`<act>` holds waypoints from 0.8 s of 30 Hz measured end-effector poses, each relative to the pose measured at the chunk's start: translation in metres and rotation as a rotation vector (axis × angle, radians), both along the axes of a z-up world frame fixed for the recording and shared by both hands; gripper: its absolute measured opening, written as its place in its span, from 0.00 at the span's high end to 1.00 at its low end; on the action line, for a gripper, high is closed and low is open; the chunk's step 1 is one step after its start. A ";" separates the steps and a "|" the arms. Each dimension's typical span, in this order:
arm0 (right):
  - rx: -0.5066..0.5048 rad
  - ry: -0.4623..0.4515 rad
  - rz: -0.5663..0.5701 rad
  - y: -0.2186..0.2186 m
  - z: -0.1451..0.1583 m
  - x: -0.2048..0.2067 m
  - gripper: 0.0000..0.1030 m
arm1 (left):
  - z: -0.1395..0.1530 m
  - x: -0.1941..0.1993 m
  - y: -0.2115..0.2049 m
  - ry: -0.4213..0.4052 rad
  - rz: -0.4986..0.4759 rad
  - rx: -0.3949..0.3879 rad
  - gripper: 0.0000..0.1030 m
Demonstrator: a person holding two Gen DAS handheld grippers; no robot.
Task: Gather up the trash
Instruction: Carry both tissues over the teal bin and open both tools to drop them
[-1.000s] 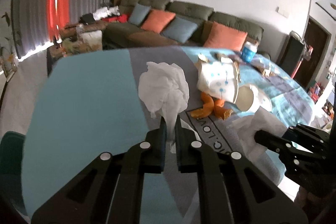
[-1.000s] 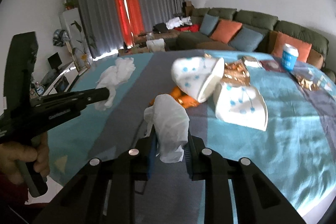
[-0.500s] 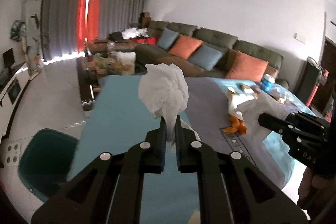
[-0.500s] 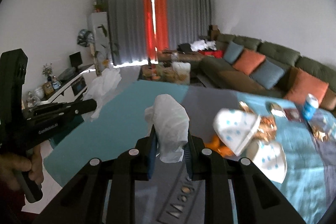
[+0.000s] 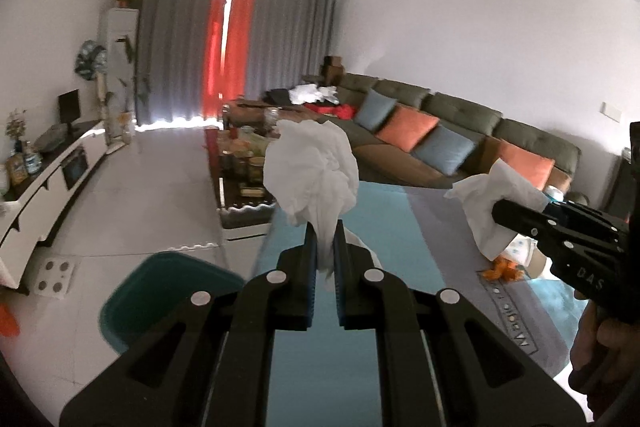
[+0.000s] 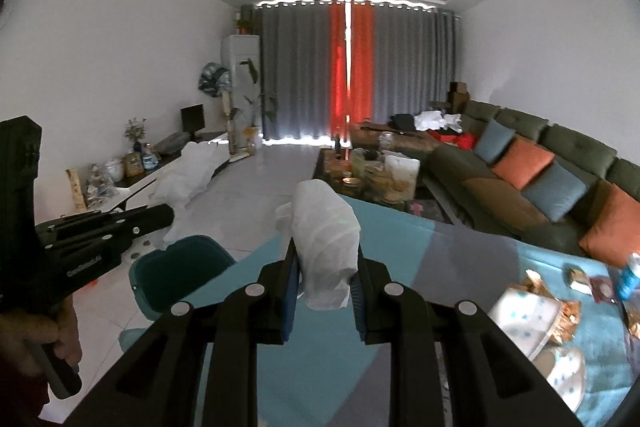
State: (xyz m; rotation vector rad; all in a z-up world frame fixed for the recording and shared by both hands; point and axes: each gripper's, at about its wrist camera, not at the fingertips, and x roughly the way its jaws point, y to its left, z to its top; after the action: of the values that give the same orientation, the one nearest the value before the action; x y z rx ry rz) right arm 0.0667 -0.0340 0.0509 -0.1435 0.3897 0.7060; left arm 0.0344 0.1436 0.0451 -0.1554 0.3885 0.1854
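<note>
pinching the tail of a crumpled white tissue wad point(image 5: 314, 171), the left claw point(image 5: 325, 239) sits at centre of its own view, jaws nearly together on the paper. the right claw point(image 6: 326, 259) is clamped on a smaller rolled white paper napkin point(image 6: 326, 235) at the middle of the right wrist view. both bundles hang above the counter covered in a teal and grey cloth point(image 6: 396, 239). a dark teal plastic bin point(image 5: 168, 287) stands on the pale tiled floor point(image 5: 160, 187), lower left of both frames, beside the counter's edge.
</note>
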 end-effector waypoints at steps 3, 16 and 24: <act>-0.004 0.005 0.035 0.015 0.001 0.002 0.79 | 0.001 -0.016 0.012 0.001 0.034 0.001 0.92; -0.054 0.044 0.205 0.090 0.002 0.015 0.79 | -0.007 -0.071 0.070 0.032 0.178 -0.020 0.92; -0.103 0.077 0.299 0.139 -0.005 0.019 0.79 | -0.015 -0.080 0.095 0.066 0.226 -0.052 0.91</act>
State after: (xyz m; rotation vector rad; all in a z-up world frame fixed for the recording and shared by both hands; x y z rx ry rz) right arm 0.0860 0.1047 0.0464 -0.2767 0.4840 0.9884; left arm -0.0455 0.2381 0.0301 -0.2448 0.4416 0.4039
